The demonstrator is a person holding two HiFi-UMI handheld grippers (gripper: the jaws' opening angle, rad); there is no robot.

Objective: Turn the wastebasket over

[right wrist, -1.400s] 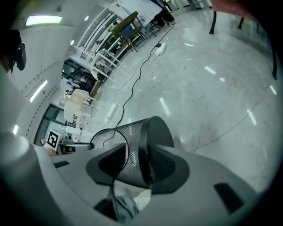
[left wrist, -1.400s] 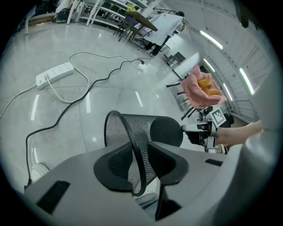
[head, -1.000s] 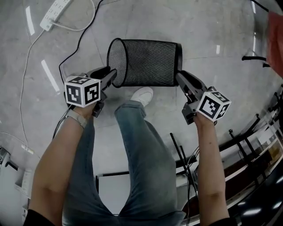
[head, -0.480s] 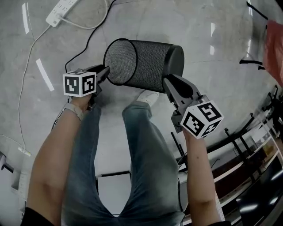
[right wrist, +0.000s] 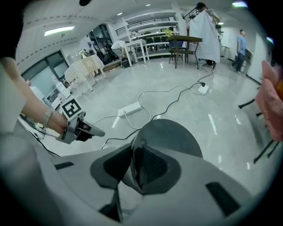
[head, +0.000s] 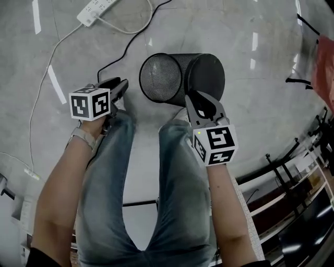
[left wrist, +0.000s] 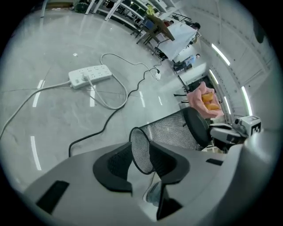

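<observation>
The black mesh wastebasket (head: 204,70) hangs tilted above the floor, its open mouth toward me and to the left, its solid base (right wrist: 174,134) to the right. My right gripper (head: 198,102) is shut on the basket's base edge, which runs between its pads (right wrist: 152,165). My left gripper (head: 121,85) stands open to the left of the mouth, a small gap away from the rim. In the left gripper view the rim (left wrist: 141,150) shows just past the fingertips, with nothing pressed between them. The basket's inside looks empty.
A white power strip (head: 96,11) with a white cord and a black cable (head: 117,57) lie on the grey floor beyond the basket. My jeans-clad legs (head: 172,172) are below it. A pink object (head: 324,57) and dark racks (head: 292,172) stand at the right.
The basket has swung so that its mouth faces me more. My right gripper rolled and moved left with the base edge. My left gripper has come off the rim.
</observation>
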